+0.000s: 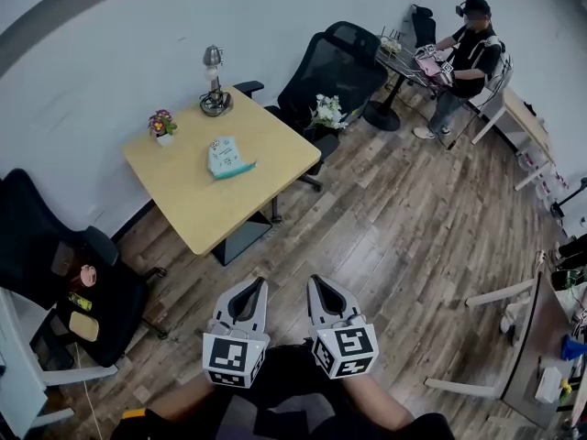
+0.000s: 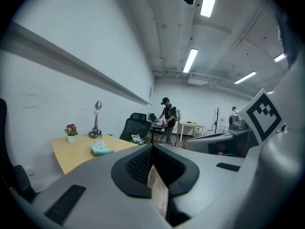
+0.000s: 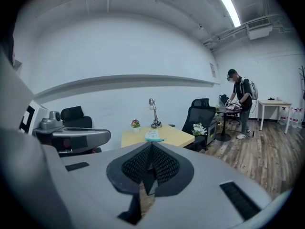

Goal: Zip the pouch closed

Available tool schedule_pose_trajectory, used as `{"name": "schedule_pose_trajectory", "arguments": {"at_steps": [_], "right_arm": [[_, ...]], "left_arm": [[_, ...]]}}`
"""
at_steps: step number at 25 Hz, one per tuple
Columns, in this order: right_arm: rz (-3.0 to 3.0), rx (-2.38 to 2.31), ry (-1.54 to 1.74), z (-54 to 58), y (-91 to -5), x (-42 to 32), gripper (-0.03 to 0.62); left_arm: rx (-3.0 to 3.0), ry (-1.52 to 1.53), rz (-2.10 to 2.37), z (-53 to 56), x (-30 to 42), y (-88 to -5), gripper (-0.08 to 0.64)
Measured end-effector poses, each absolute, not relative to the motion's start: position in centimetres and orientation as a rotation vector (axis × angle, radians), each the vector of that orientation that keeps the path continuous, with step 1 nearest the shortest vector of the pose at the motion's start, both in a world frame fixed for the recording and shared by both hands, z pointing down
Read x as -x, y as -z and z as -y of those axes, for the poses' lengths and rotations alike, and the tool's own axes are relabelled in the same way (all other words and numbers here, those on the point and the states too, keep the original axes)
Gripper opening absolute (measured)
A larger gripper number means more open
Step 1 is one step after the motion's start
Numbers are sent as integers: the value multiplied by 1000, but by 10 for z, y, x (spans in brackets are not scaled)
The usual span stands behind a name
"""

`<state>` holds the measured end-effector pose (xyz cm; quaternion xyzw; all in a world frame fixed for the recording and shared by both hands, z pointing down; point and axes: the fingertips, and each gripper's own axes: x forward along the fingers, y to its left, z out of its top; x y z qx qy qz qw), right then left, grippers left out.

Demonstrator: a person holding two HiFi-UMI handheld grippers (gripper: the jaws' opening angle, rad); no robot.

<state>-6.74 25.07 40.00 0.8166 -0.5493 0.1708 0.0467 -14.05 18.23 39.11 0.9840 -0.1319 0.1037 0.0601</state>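
Pouch (image 1: 227,159) lies mid-table (image 1: 174,204), well apart from both tongs. It looks light, soft and prone to slide or bunch, so pin the body w/ one pair and take the zip pull (too small to see yet) w/ the other. Left gripper (image 1: 259,283) & right gripper (image 1: 315,280) hang low by the person's lap, side by side, tips twd the table, jaws pressed together, nothing held.

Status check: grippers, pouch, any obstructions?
Left gripper and right gripper shut, empty, held short of the table. Pouch lies on it, untouched; zip state unreadable. Near black chair flanks table's left side.
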Motion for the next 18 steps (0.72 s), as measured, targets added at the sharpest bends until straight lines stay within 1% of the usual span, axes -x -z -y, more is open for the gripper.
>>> {"name": "schedule_pose_trajectory", "arguments": {"at_steps": [9, 18], "right_arm": [[1714, -2431, -559, -217, -413, 63, 15], [1824, -2376, -589, -184, -424, -2, 15]], "left_arm": [[-2937, -357, 444, -156, 139, -406, 9], [-2942, -401, 578, -129, 84, -409, 9]]}}
